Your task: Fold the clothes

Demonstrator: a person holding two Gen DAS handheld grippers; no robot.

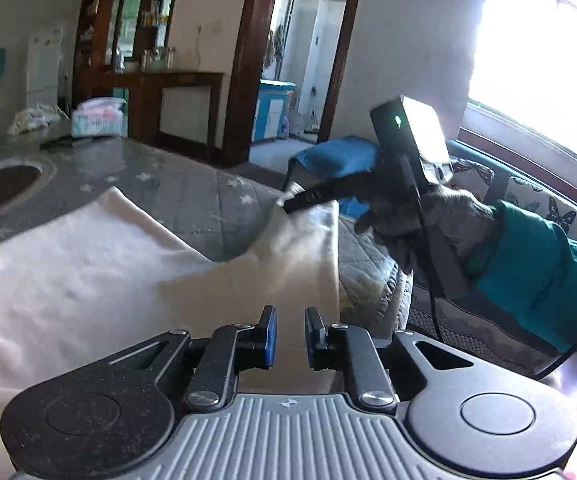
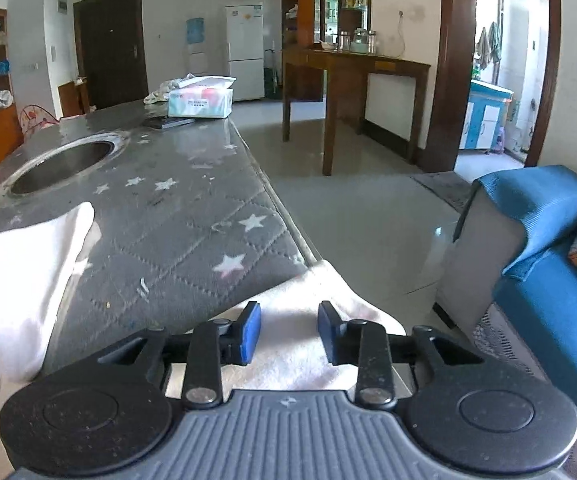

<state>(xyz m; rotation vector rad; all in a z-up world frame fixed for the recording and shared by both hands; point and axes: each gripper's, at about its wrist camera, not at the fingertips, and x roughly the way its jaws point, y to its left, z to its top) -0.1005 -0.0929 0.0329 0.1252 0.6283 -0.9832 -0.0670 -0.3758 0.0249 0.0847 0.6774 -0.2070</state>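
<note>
Cloth (image 1: 88, 264) lies lengthwise along table (image 2: 192, 216); left gripper (image 1: 290, 336) narrowly parted, right gripper (image 2: 289, 332) parted above it.

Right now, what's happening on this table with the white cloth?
A person is folding a cream-white garment on a grey star-patterned table cover, with a claw tool in each hand. The right claw is open over a corner of the cloth at the table edge, its pads not pressing on it. The left claw hovers over another part of the cloth, its pads narrowly apart with nothing clearly pinched. A tissue box sits at the far end.
</note>
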